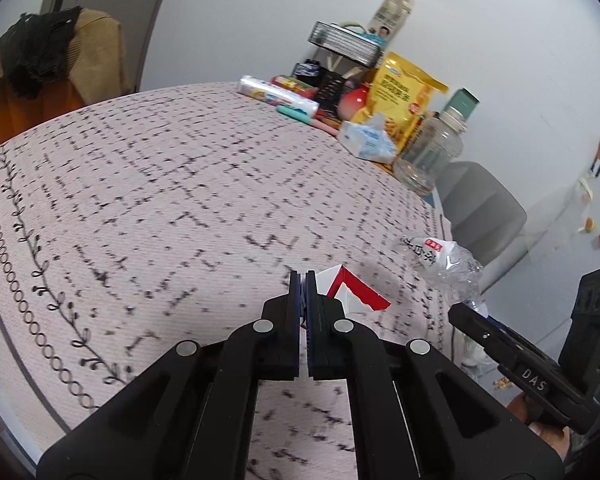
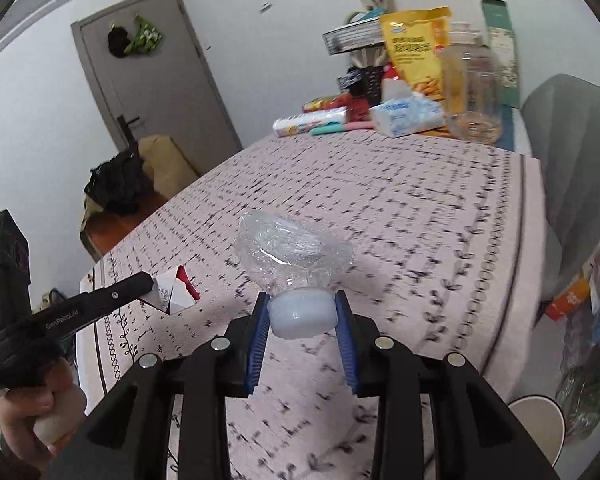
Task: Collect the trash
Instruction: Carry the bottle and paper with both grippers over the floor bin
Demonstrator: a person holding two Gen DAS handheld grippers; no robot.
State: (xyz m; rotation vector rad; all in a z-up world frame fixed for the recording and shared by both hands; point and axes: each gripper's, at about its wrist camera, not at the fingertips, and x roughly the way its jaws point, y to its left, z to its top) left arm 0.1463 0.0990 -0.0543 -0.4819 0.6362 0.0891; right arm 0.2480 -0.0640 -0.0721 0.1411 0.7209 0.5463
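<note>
My left gripper [image 1: 303, 276] is shut on a red and white cigarette pack [image 1: 350, 290] and holds it above the patterned tablecloth [image 1: 160, 184]. The pack also shows in the right wrist view [image 2: 176, 290], held by the left gripper [image 2: 150, 280]. My right gripper [image 2: 302, 298] is shut on the white cap end of a crushed clear plastic bottle [image 2: 294, 252], held above the table. In the left wrist view the bottle [image 1: 444, 258] sticks out at the right, with the right gripper [image 1: 456, 312] below it.
At the table's far end stand a yellow snack bag [image 2: 416, 48], a tissue pack [image 2: 406, 114], a clear jar [image 2: 474, 92] and small packets [image 2: 310, 120]. A grey chair [image 2: 568, 140] is at the right. A white bin [image 2: 538, 428] and bags [image 2: 592, 304] are on the floor at the right.
</note>
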